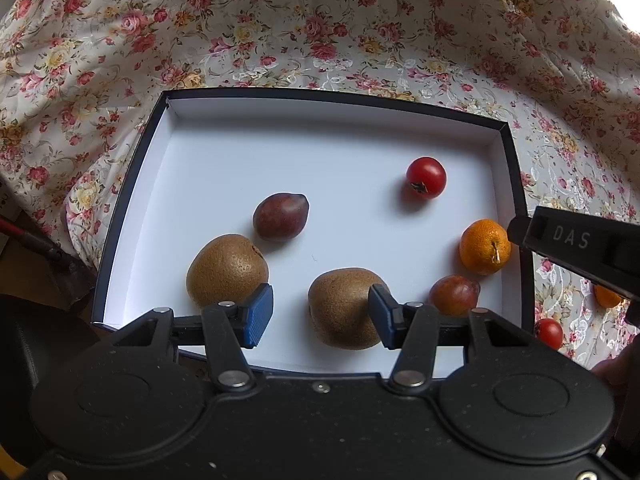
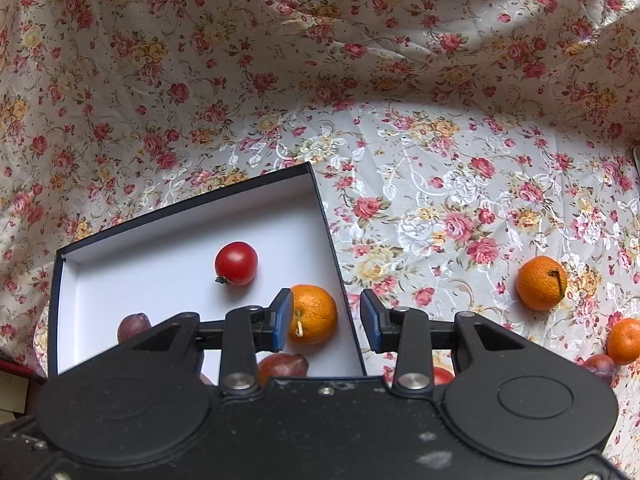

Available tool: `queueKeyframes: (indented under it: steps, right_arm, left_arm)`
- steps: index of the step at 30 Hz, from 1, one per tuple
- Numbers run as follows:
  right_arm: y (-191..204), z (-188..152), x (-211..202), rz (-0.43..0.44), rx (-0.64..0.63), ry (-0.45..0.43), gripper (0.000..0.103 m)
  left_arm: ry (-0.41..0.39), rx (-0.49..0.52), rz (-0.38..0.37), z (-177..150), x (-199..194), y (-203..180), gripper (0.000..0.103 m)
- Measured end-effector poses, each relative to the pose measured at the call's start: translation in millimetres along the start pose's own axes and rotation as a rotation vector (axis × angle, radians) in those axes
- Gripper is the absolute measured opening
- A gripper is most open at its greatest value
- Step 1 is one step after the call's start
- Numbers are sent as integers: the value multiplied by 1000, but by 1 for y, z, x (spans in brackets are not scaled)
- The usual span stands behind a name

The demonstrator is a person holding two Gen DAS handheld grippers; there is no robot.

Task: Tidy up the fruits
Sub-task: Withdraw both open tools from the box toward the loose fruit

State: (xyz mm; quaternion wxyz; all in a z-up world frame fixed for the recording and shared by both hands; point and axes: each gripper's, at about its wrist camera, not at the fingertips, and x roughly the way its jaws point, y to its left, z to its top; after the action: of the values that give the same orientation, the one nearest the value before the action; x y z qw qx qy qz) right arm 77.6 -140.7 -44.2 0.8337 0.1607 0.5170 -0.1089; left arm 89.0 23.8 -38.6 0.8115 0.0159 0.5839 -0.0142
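Note:
A white box with a dark rim [image 1: 134, 184] lies on the floral cloth. It holds two brown kiwis [image 1: 227, 270] [image 1: 344, 308], two dark plums [image 1: 281, 216] [image 1: 455, 294], a red tomato [image 1: 426, 177] and an orange [image 1: 485, 246]. My left gripper [image 1: 320, 316] is open over the box's near edge; the nearer kiwi lies between its blue pads, touching the right one at most. My right gripper [image 2: 327, 320] is open astride the box's right wall [image 2: 348, 320], with the boxed orange [image 2: 314, 314] against its left pad.
Loose on the cloth right of the box lie two oranges [image 2: 541, 283] [image 2: 624, 341], a plum [image 2: 599, 365] and a tomato [image 2: 442, 376]. The cloth [image 2: 440, 200] rises in folds behind. The right gripper's black housing [image 1: 576, 248] reaches over the box's right side.

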Motion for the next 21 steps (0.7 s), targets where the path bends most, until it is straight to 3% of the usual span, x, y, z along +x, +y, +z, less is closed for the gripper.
queueKeyframes:
  steps: [8,21]
  right_arm:
    - [-33,-13,-9,-26,42,20,39]
    - [-110,-26,-35,-90,134,25,39]
  left_arm:
    - [-17,29,-1,-2,-8,-16,58]
    - [-55,153,-40,-15,-29,-82,58]
